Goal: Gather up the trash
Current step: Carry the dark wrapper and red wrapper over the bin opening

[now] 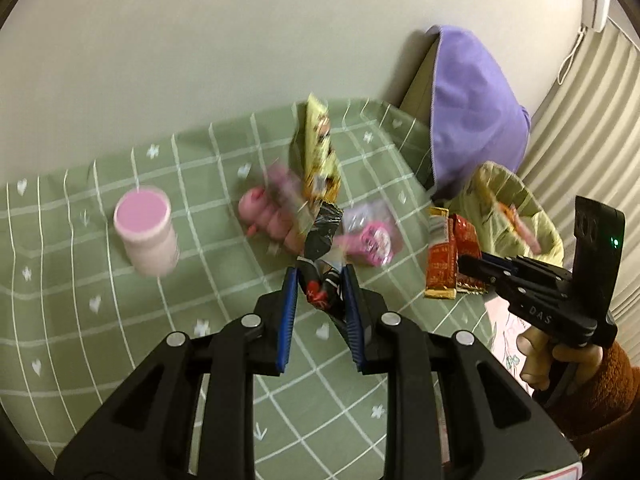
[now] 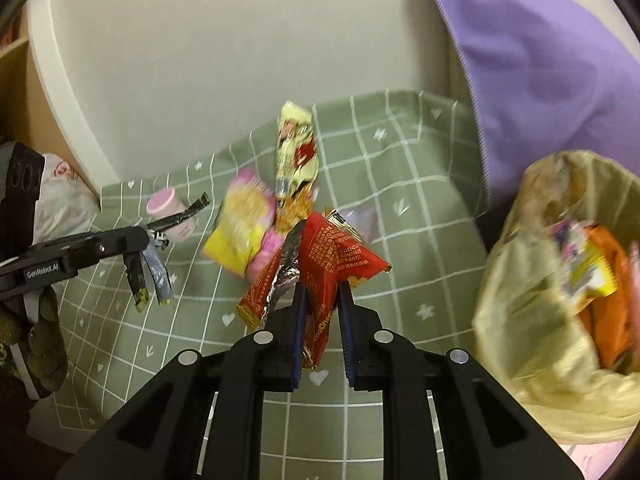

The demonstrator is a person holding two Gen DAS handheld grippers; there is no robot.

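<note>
My left gripper [image 1: 320, 276] is shut on a black wrapper [image 1: 322, 240] held above the green checked cloth [image 1: 192, 184]; it also shows in the right wrist view [image 2: 154, 264]. My right gripper [image 2: 323, 288] is shut on a red wrapper [image 2: 328, 264] with a gold edge; it also shows in the left wrist view [image 1: 446, 258]. A yellow-green trash bag [image 2: 520, 300] with several wrappers inside stands open at the right. A yellow snack packet [image 2: 296, 152], a yellow-pink packet [image 2: 240, 236] and a pink wrapper [image 1: 372, 240] lie on the cloth.
A pink-lidded jar [image 1: 146, 232] stands at the left of the cloth. A pink toy [image 1: 268, 216] lies near the middle. A purple cushion [image 2: 540, 64] leans on the wall at the back right. A curtain [image 1: 580, 128] hangs at the right.
</note>
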